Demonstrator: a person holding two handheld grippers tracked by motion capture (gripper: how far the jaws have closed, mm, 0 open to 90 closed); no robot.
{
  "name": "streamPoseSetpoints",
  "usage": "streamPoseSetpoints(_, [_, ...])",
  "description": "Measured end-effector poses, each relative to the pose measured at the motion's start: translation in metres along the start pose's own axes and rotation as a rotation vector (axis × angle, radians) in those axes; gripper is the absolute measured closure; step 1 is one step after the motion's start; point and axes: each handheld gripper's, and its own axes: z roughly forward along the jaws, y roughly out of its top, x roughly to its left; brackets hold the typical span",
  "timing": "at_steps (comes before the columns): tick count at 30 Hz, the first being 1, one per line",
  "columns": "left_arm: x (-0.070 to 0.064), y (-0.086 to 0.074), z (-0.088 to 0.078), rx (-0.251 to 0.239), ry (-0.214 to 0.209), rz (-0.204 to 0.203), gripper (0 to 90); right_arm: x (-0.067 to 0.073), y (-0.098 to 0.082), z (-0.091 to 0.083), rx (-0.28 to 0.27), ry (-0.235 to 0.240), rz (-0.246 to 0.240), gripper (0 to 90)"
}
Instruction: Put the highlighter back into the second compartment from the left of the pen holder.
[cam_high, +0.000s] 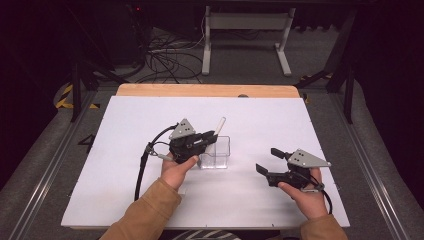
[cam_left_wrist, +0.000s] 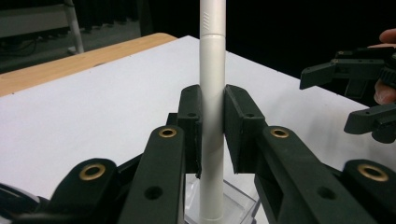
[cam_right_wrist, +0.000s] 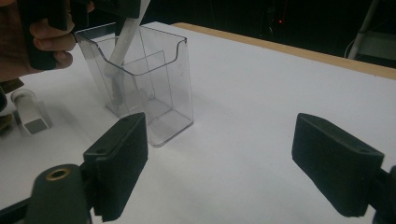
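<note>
A clear plastic box (cam_high: 216, 152) stands near the middle of the white table; its near wall is low in the left gripper view (cam_left_wrist: 233, 198) and at the upper left of the right gripper view (cam_right_wrist: 154, 79). A white pen (cam_high: 219, 124) leans out of it, its lower end inside the box (cam_right_wrist: 122, 49). My left gripper (cam_high: 210, 137) is shut on the pen's barrel (cam_left_wrist: 212, 84), pads pressed on both sides (cam_left_wrist: 213, 123). My right gripper (cam_high: 270, 161) sits to the right of the box, open, nothing between its jaws (cam_right_wrist: 219, 163).
The white table top (cam_high: 125, 150) ends in a wooden strip (cam_high: 200, 90) at the far side. A metal stand (cam_high: 245, 30) and cables (cam_high: 165, 60) lie on the floor beyond. A small white connector (cam_right_wrist: 30, 112) lies beside the box under the left hand.
</note>
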Motion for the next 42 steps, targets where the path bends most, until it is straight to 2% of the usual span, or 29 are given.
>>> streamPoseSetpoints(6, [-0.003,0.000,-0.001,0.010,0.019,0.027,76.2,0.000,0.000,0.001,0.001,0.003,0.002,18.8])
streamPoseSetpoints(7, [-0.004,0.001,-0.002,0.012,0.032,0.036,71.9,0.000,0.000,0.001,0.001,0.003,0.003,18.8])
streamPoseSetpoints(9, [-0.006,0.004,-0.003,0.023,0.053,0.041,51.4,0.000,0.000,0.000,-0.004,0.001,0.000,18.8])
streamPoseSetpoints(10, [-0.007,0.005,-0.005,0.034,0.055,0.039,44.0,0.000,0.000,0.000,-0.007,0.002,0.009,18.8])
streamPoseSetpoints(14, [-0.011,0.013,-0.016,0.044,0.074,0.052,30.3,-0.001,0.000,-0.002,-0.009,-0.003,0.007,18.8])
streamPoseSetpoints(18, [-0.017,0.023,-0.030,0.055,0.093,0.097,22.0,0.000,0.001,-0.001,-0.013,0.000,0.002,18.8])
streamPoseSetpoints(21, [-0.022,0.029,-0.040,0.053,0.093,0.121,19.0,0.001,0.002,-0.002,-0.017,0.000,0.001,18.8])
streamPoseSetpoints(29, [-0.027,0.038,-0.058,0.042,0.090,0.143,15.7,0.004,0.006,-0.005,-0.027,0.001,-0.001,18.8])
streamPoseSetpoints(42, [-0.025,0.040,-0.072,0.045,0.084,0.125,14.8,0.009,0.010,-0.006,-0.036,0.009,-0.024,19.1])
